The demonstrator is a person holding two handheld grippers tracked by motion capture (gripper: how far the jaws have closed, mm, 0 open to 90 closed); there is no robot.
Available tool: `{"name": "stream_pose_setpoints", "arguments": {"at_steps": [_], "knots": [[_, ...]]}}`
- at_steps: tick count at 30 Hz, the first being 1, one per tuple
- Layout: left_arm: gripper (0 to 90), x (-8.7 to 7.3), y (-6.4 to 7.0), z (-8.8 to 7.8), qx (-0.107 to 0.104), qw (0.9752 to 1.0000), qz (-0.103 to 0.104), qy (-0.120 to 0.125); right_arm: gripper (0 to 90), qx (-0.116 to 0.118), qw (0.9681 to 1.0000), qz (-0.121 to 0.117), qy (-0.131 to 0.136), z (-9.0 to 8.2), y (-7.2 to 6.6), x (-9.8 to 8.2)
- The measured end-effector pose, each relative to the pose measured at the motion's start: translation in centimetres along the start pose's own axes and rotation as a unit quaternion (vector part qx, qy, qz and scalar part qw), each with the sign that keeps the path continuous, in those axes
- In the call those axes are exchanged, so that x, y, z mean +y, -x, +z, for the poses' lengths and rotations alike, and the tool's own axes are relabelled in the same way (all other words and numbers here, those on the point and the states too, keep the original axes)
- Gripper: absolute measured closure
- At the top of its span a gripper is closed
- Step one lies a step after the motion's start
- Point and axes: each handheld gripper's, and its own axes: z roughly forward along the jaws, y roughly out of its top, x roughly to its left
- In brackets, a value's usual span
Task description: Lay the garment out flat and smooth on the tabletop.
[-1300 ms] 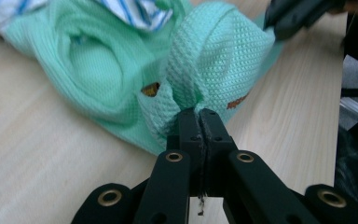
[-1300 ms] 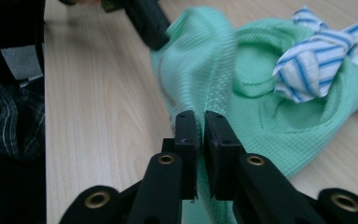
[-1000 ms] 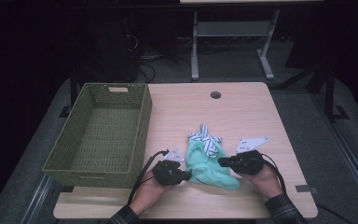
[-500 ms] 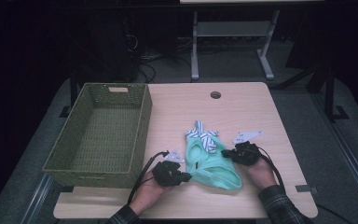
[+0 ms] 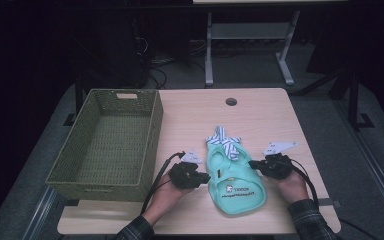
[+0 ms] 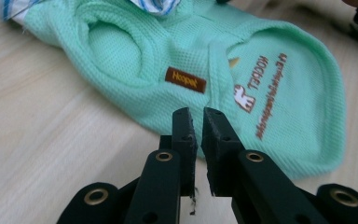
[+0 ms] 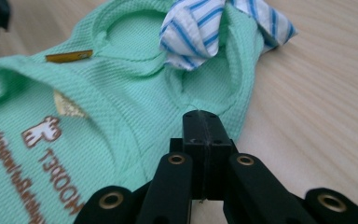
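A mint-green pet shirt [image 5: 235, 180] lies flat on the wooden table, with brown print facing up and a blue-and-white striped bow [image 5: 224, 140] at its far end. My left gripper [image 5: 206, 177] is at the shirt's left edge. In the left gripper view its jaws [image 6: 199, 116] have just been opening; a narrow gap shows between them, with the shirt [image 6: 270, 60] just beyond the tips. My right gripper [image 5: 254, 164] is at the shirt's right edge. In the right gripper view its jaws [image 7: 203, 116] are shut on the hem of the shirt [image 7: 98, 79], below the bow [image 7: 200, 28].
An empty green woven basket [image 5: 152, 130] stands on the left side of the table, close to my left hand. A round cable hole [image 5: 231, 101] sits near the table's far edge. Bare tabletop [image 5: 275, 120] lies beyond the shirt and to its right.
The bunched shirt has been pulled out flat, so its print now shows. My hands moved apart, the right one to the right, and the left jaws have parted slightly.
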Motion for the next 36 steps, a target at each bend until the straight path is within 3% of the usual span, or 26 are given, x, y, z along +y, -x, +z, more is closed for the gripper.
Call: {"name": "stream_pose_setpoints", "arguments": {"at_steps": [5, 9, 17, 24, 32, 36], "knots": [[83.8, 0.5, -0.3, 1.7, 0.006, 0.9997, 0.011, -0.019, 89.8, 0.013, 0.9997, -0.003, -0.019, 0.1, -0.3, -1.0], [84.7, 0.2, -1.0, 2.7, 0.011, 0.9993, 0.004, -0.037, 89.7, 0.026, 0.9993, -0.004, -0.025, 0.0, -0.8, -1.3], [87.0, -0.3, -2.3, 1.6, 0.034, 0.9986, 0.001, -0.04, 89.7, 0.048, 0.998, -0.023, -0.032, 0.1, -2.5, -1.2], [87.2, -1.3, -1.9, 0.5, 0.027, 0.9985, 0.002, -0.047, 89.7, 0.061, 0.997, -0.038, -0.031, 0.1, -4.1, -1.4], [86.2, -1.5, -1.7, 0.3, 0.028, 0.9988, 0.002, -0.041, 87.1, 0.064, 0.9969, -0.038, -0.027, -0.2, -4.1, -1.3], [79.6, -1.1, -2.0, -0.4, 0.027, 0.9992, 0.0, -0.029, 80.9, 0.06, 0.998, -0.018, -0.006, -0.9, -3.4, -1.1]]}}
